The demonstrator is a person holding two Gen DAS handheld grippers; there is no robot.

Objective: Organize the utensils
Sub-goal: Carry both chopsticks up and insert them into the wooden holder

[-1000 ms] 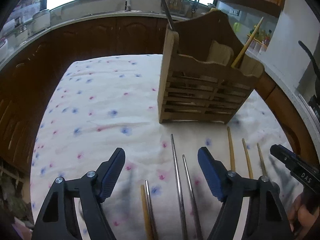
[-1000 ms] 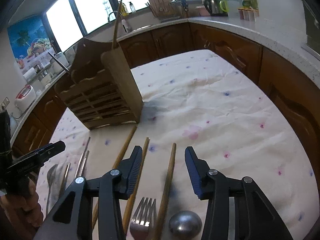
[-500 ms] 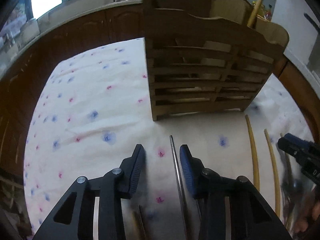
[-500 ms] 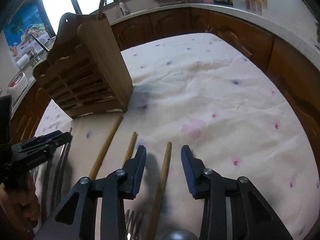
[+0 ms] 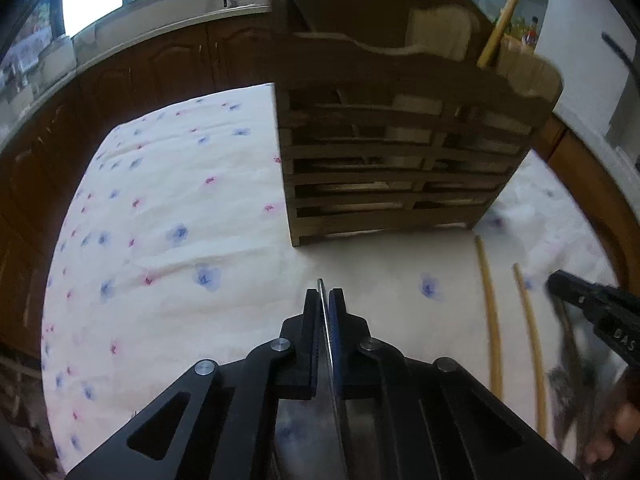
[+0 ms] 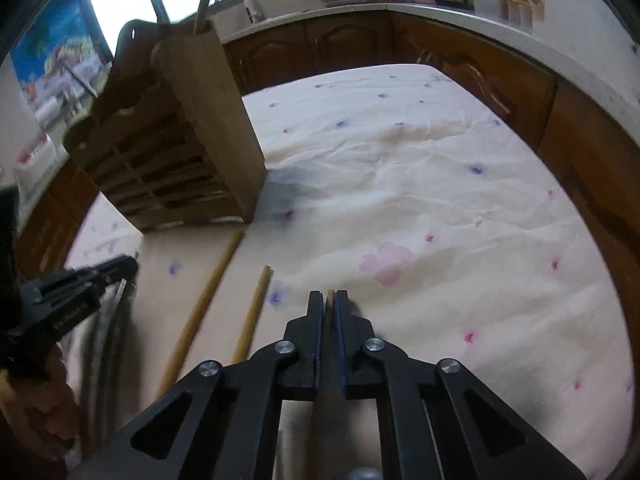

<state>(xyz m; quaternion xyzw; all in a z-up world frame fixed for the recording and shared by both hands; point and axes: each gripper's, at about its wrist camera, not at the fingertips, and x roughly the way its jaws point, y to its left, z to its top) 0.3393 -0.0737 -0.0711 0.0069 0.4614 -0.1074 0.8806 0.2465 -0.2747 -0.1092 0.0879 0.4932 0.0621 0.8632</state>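
While "DAS" marks right gripper (image 5: 592, 312), blurred

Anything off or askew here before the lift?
Nothing stands out. Left gripper is shut on a metal chopstick, right gripper on a wooden stick. The caddy stands upright; two wooden chopsticks lie flat on the cloth.

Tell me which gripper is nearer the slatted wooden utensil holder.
Left, narrowly. The left gripper, shut on a thin metal utensil, sits just in front of the holder's slatted face. The right gripper, shut on a wooden chopstick, sits off its corner, slightly farther.
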